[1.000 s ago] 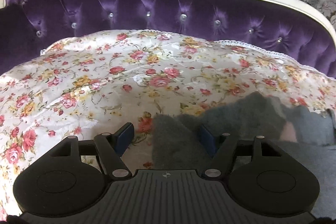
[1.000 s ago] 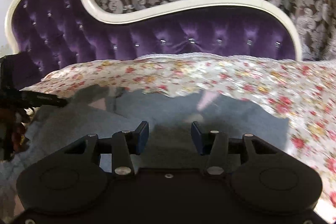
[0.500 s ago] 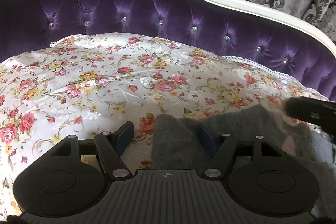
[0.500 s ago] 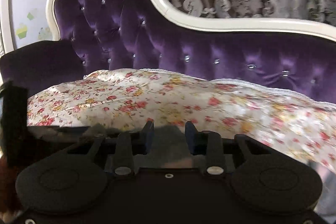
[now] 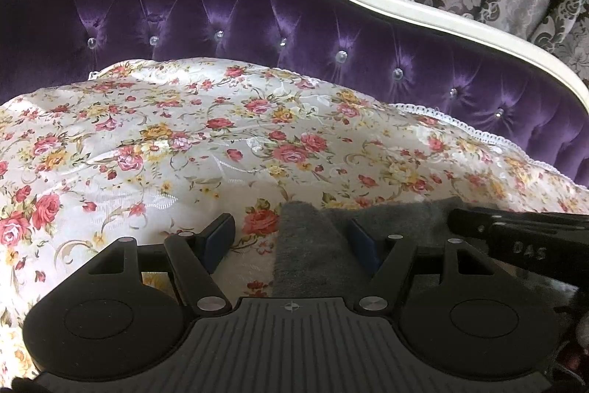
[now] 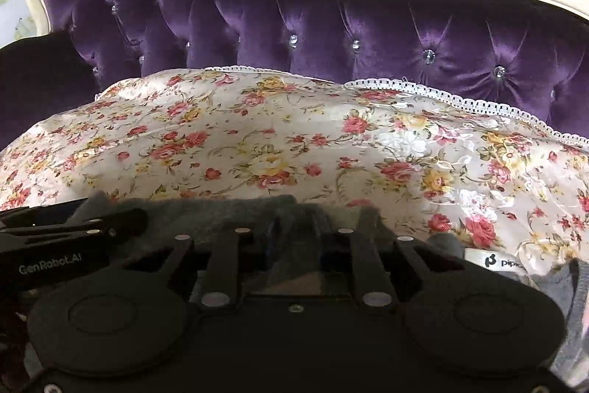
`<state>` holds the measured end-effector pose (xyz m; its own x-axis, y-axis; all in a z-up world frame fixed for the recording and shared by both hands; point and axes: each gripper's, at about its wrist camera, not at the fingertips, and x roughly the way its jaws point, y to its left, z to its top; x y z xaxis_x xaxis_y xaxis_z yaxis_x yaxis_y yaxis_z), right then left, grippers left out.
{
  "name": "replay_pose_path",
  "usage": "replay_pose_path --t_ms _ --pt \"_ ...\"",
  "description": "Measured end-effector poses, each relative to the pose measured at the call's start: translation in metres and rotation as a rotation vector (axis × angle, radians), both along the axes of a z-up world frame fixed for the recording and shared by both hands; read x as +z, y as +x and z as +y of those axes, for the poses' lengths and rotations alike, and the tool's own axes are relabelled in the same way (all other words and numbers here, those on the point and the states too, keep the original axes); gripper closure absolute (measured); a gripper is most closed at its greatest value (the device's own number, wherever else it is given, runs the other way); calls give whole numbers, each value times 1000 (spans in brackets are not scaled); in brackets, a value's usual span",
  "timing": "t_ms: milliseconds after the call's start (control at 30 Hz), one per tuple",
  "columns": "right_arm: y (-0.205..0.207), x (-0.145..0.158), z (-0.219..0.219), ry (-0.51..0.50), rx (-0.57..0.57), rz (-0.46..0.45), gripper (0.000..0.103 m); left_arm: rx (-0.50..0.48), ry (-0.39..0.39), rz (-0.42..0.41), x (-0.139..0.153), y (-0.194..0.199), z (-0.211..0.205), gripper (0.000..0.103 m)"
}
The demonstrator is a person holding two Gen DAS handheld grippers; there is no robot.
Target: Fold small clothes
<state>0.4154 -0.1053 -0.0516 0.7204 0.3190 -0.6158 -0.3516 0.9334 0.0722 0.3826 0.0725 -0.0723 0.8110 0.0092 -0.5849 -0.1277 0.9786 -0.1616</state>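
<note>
Both grippers angle down over the grey garment (image 5: 309, 238) on the floral cover (image 5: 184, 142) of a purple sofa (image 5: 221, 6). Left gripper (image 5: 291, 238): jaws wide apart, straddling the garment's edge, not pinching. Right gripper (image 6: 294, 238): jaws have just been closing around a grey fold; contact lost in shadow. Readable: "GenRobot.AI", "DAS", cut-off label (image 6: 493, 260) "pipi".

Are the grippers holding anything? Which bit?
The right gripper, whose jaws have just been closing, seems to pinch the fuzzy grey garment by its far edge. The left gripper is open and holds nothing.
</note>
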Motion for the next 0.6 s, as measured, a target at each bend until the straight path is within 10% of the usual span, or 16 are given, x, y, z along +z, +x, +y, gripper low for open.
replay_pose_path --t_ms 600 --pt "8 -1 -45 43 -57 5 64 2 8 -2 -1 1 -1 36"
